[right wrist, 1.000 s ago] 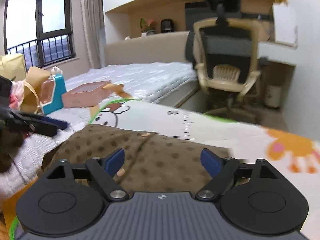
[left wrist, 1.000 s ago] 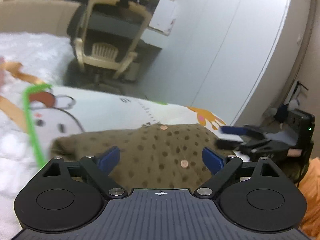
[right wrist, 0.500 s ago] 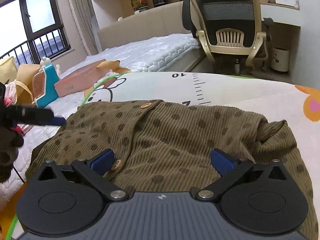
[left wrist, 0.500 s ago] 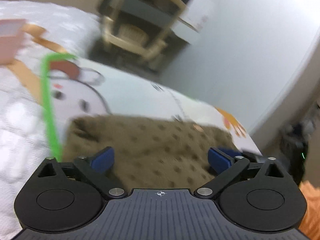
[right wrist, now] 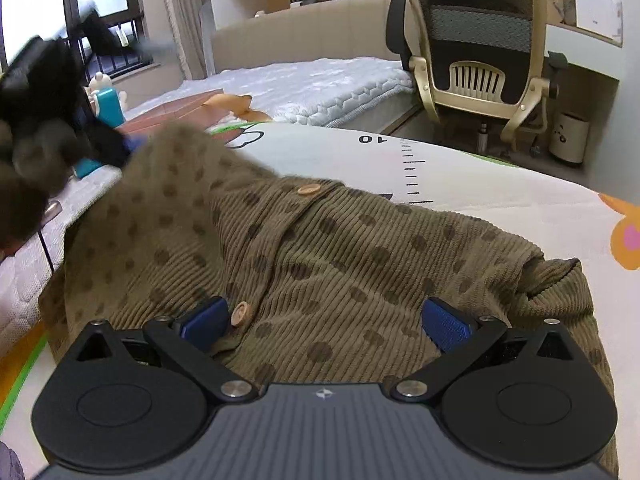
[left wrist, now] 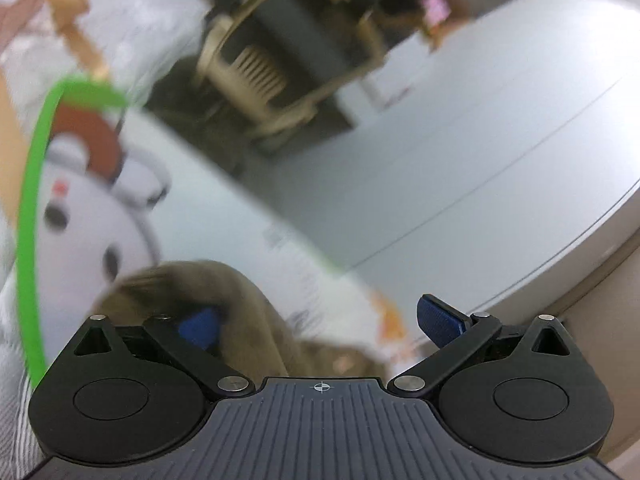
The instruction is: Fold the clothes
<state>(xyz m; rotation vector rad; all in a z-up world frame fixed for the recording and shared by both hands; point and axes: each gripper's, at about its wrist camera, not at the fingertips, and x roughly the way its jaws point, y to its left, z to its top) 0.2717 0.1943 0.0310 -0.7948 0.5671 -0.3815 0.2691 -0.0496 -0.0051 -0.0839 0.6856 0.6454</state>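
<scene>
The left wrist view sits low, tilted and blurred, facing the office chair and wall. The right wrist view looks level and close across the spotted cardigan. Both share cardigan, cartoon mat and chair.

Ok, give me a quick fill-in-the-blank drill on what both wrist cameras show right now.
1. The olive garment is patterned with dark ____.
2. Near the right gripper, the left blue pad sits beside a wooden ____.
3. The number printed on the cartoon mat beside the ruler marks is ____.
4. The office chair has a frame coloured ____.

Missing words: dots; button; 10; beige
</scene>
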